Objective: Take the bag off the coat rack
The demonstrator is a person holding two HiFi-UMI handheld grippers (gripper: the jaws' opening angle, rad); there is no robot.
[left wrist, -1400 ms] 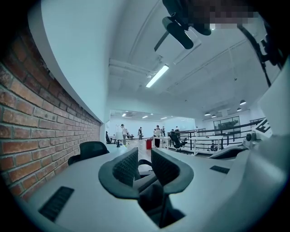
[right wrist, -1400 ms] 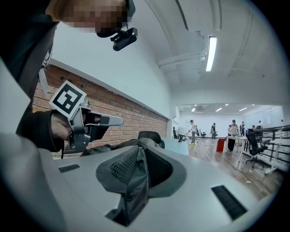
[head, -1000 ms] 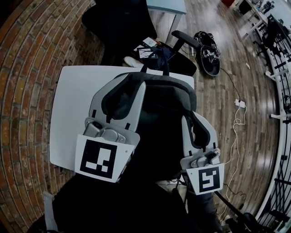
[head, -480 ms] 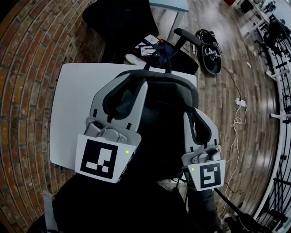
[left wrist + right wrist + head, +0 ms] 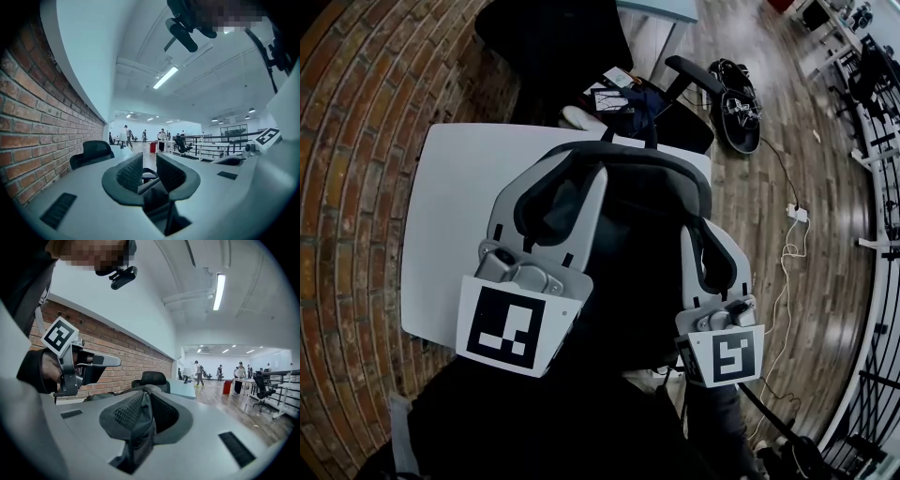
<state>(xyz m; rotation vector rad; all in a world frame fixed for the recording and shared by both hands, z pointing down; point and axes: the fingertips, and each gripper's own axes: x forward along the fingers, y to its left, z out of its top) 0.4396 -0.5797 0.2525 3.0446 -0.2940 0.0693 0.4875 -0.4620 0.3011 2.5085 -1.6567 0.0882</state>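
A black bag (image 5: 628, 272) hangs between my two grippers above a white table (image 5: 455, 234) in the head view. Its dark top strap (image 5: 628, 155) arches from one gripper to the other. My left gripper (image 5: 577, 169) has black bag material between its widely set jaws. In the left gripper view, the left gripper (image 5: 150, 164) shows a gap at the tips, with a dark strap (image 5: 152, 185) lower between the pads. My right gripper (image 5: 701, 234) is shut on a fold of dark fabric (image 5: 140, 432), seen in the right gripper view. No coat rack shows.
A brick wall (image 5: 347, 187) runs along the left. Behind the table are a black office chair (image 5: 553, 37) and a seat with papers (image 5: 619, 98). Black sandals (image 5: 736, 94) and a white cable (image 5: 787, 272) lie on the wood floor; a railing (image 5: 877, 234) is at right.
The right gripper's marker cube sits slightly higher in the picture and the background has slid a little. Both holds on the bag look unchanged.
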